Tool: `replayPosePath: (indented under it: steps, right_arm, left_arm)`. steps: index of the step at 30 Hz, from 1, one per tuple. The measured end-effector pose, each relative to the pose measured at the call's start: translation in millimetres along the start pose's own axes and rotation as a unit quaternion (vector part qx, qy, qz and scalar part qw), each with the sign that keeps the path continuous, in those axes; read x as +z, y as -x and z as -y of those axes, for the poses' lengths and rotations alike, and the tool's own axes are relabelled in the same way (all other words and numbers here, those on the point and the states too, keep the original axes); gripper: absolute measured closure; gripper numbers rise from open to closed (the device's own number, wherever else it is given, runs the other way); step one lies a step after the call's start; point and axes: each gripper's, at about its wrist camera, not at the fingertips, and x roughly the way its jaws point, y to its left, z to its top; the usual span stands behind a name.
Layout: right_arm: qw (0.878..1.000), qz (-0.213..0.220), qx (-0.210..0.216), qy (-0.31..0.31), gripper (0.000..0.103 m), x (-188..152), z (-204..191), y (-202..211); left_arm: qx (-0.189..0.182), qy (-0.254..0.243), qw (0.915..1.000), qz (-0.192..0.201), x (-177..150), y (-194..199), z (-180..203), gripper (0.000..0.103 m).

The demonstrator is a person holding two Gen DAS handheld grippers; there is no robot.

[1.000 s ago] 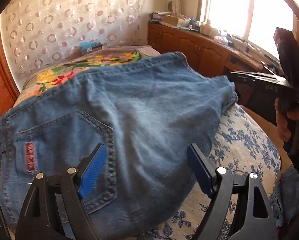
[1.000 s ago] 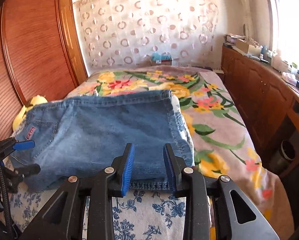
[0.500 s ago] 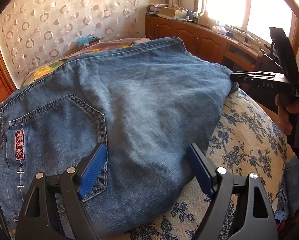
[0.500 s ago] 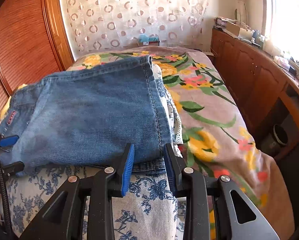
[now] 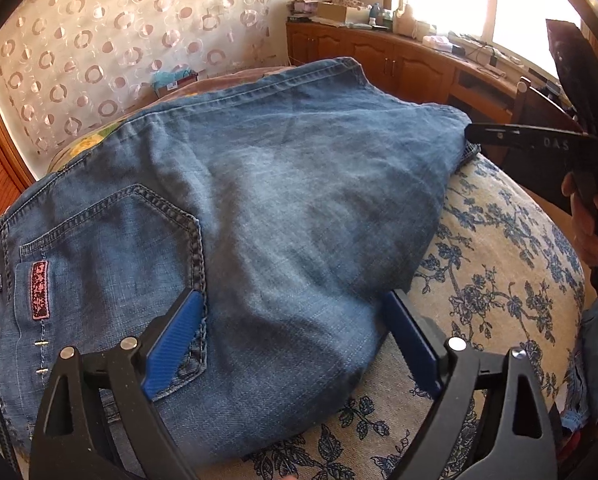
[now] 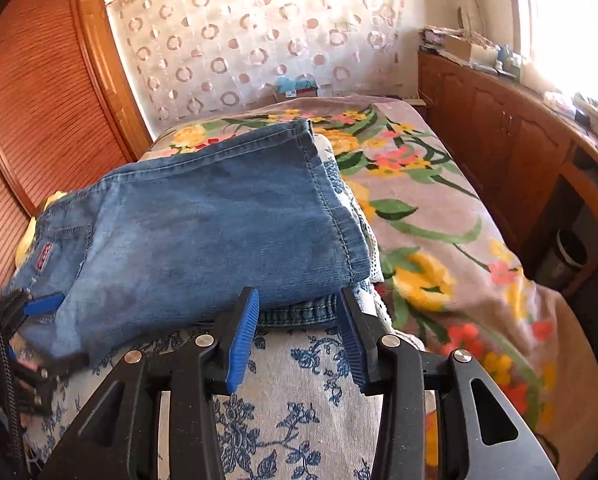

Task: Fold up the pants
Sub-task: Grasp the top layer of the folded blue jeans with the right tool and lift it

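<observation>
Blue jeans [image 5: 283,200], folded in a thick stack, lie on a blue-flowered cushion [image 5: 499,264], back pocket [image 5: 111,256] up. My left gripper [image 5: 292,300] is low over the near edge with its jaws opening wide. One pad [image 5: 175,344] rests by the pocket seam, the other at the fold edge; neither presses the denim between them. In the right wrist view the jeans [image 6: 203,232] end at a hem. My right gripper [image 6: 299,296] is at their near corner, jaws opening, with the lower denim layer just past its tips. The right gripper [image 5: 539,140] is held by a hand.
The cushion sits on a bed with a flowered bedspread [image 6: 439,208]. Wooden cabinets [image 6: 507,136] with clutter on top run along the right under a bright window. A slatted wooden wardrobe [image 6: 39,100] stands left, a patterned curtain [image 6: 259,40] behind. A dark bin [image 6: 567,256] is on the floor.
Both grippers have come down closer to the jeans. The right jaws have spread apart, off the hem corner. The left jaws have widened slightly.
</observation>
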Motion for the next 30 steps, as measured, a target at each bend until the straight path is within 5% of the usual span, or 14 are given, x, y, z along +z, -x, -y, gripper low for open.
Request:
replayPosePath:
  steps: [10,24,30]
  right_arm:
    - [0.999,-0.016,-0.003,-0.044,0.059,15,12,-21]
    - [0.997,-0.035,-0.023,-0.058,0.059,22,15,-33]
    - [0.999,0.001,-0.032,-0.039,0.087,27,10,-22]
  left_arm:
    - [-0.040,0.032,0.9982,0.031,-4,30,-22,0.011]
    - [-0.004,0.075,0.9955,0.058,1,59,-81,0.011]
    - [0.012,0.089,0.9940,0.062,-5,64,-98,0.011]
